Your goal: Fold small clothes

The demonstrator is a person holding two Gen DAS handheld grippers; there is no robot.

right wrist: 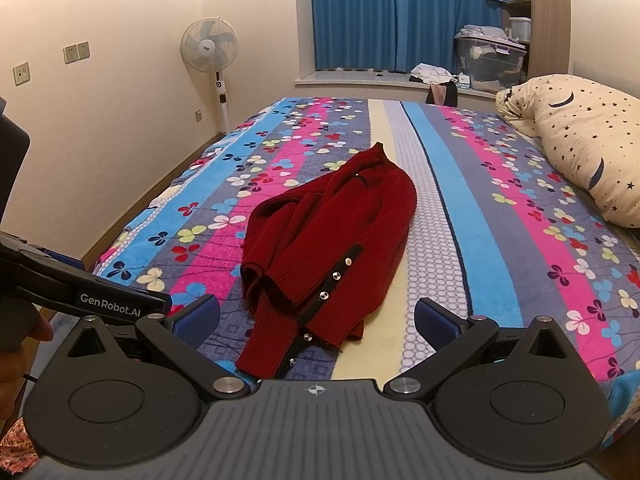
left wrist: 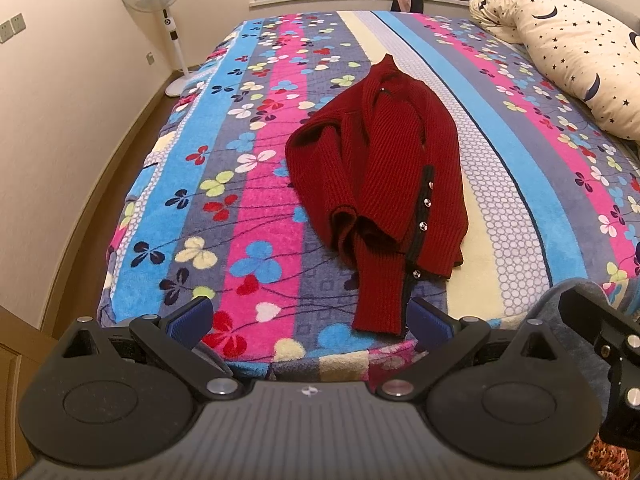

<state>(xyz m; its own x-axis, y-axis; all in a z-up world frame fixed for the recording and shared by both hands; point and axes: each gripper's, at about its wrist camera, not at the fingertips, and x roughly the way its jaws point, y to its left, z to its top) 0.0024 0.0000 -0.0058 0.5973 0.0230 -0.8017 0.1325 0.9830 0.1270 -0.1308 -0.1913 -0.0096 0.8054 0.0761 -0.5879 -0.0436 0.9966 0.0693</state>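
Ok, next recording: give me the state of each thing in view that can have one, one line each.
Red cardigan: crumpled on the bed, not folded, partly buttoned.
Left gripper: open, empty, at the near bed edge.
Right gripper: open, empty, short of the cardigan.
Fan: upright; cannot tell if running.
Curtains: drawn shut.
Pillow: lying at the bed's right side.

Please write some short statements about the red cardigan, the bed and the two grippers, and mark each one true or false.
1. The dark red ribbed knit cardigan lies crumpled on the colourful striped clover-pattern blanket. True.
2. The left gripper is shut on a sleeve. False: it is open and holds nothing.
3. The right gripper is open. True.
4. The cardigan is neatly folded into a square. False: it is bunched, sleeves loose.
5. A white standing fan is by the wall. True.
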